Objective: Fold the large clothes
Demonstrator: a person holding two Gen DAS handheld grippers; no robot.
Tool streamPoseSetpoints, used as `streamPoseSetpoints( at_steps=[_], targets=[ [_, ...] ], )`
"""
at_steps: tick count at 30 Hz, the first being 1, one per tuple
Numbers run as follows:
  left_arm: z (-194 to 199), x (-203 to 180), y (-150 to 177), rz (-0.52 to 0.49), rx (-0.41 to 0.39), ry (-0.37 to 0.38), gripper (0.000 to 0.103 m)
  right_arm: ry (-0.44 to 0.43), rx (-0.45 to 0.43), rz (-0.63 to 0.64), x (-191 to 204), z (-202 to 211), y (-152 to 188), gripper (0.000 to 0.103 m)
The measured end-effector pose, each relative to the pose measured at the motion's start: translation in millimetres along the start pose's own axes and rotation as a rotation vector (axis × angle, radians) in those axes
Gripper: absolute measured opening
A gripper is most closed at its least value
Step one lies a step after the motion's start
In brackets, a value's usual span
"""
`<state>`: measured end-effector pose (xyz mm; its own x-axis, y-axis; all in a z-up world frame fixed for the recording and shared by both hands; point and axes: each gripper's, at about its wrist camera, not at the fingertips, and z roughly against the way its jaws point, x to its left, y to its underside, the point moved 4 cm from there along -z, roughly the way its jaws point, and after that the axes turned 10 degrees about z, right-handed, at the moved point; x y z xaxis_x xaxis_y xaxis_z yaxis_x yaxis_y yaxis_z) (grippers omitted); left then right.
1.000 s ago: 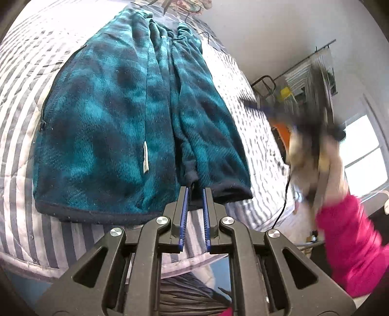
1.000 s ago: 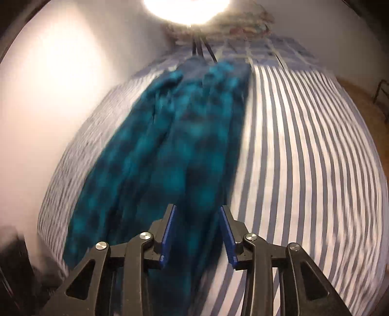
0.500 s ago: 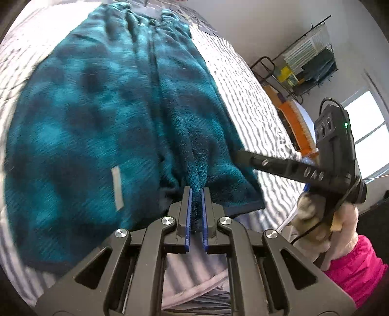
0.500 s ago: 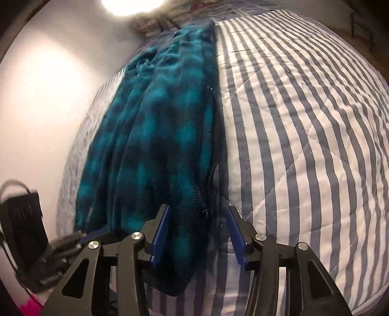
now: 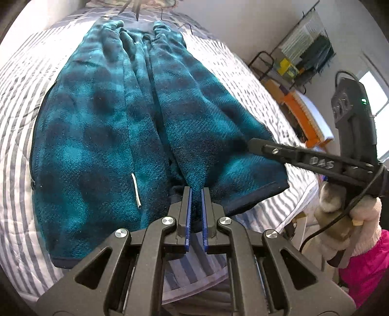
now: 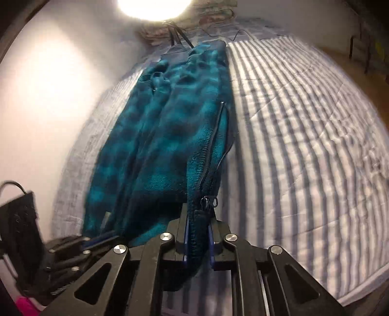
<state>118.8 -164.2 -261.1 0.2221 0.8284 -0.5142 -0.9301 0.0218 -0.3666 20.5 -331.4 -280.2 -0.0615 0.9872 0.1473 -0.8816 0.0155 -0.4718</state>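
A teal plaid fleece jacket (image 5: 97,136) lies spread on the striped bedspread (image 5: 17,97), its hem toward me. My left gripper (image 5: 196,192) is shut on a raised fold at the middle of the hem. In the left wrist view, my right gripper (image 5: 251,144) reaches in from the right onto the jacket's side edge. In the right wrist view, my right gripper (image 6: 198,214) has its jaws closing on the jacket (image 6: 165,136), with the zipper edge filling the gap between its pads and the zipper pull (image 6: 209,201) just above them. The left gripper (image 6: 97,240) shows low on the left there.
The bed's near edge runs just below both grippers. A pale wall (image 6: 48,85) borders the bed's far side, with a bright lamp (image 6: 150,7) above. A metal rack (image 5: 304,48) with clutter and an orange box (image 5: 299,114) stand beyond the bed. A hand in a fluffy sleeve (image 5: 340,218) holds the right gripper.
The right gripper came down onto the jacket's zipper edge and its wide jaws closed on it. The left gripper kept its hold on the hem fold and rolled slightly.
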Motion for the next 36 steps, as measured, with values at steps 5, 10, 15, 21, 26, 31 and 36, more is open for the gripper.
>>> streamPoseSetpoints(
  at_steps=[5, 10, 15, 21, 26, 31, 36],
  targets=[
    [26.6, 6.7, 10.7, -0.049, 0.026, 0.009, 0.005, 0.138, 0.128, 0.066, 13.3, -39.4, 17.8, 0.014],
    [102.6, 19.5, -0.6, -0.07, -0.129, 0.002, 0.005, 0.192, 0.148, 0.12, 21.7, -22.6, -1.0, 0.029],
    [153.7, 63.5, -21.6, 0.036, -0.238, -0.05, 0.005, 0.155, 0.036, 0.105, 23.6, 19.5, -23.4, 0.031],
    [163.9, 96.6, -23.7, 0.12, -0.237, -0.05, 0.005, 0.095, -0.044, 0.144, 42.6, 48.4, -42.6, 0.031],
    [177.4, 101.3, -32.7, 0.162, -0.259, -0.05, 0.005, 0.008, -0.158, 0.163, 63.3, 80.9, -81.4, 0.031],
    [238.8, 82.4, -82.8, 0.112, -0.384, -0.042, 0.005, -0.062, -0.247, 0.202, 88.8, 109.2, -129.8, 0.031],
    [282.9, 68.7, -126.4, 0.065, -0.464, -0.038, 0.005, -0.139, -0.339, 0.205, 106.0, 130.6, -190.4, 0.033]
  ],
)
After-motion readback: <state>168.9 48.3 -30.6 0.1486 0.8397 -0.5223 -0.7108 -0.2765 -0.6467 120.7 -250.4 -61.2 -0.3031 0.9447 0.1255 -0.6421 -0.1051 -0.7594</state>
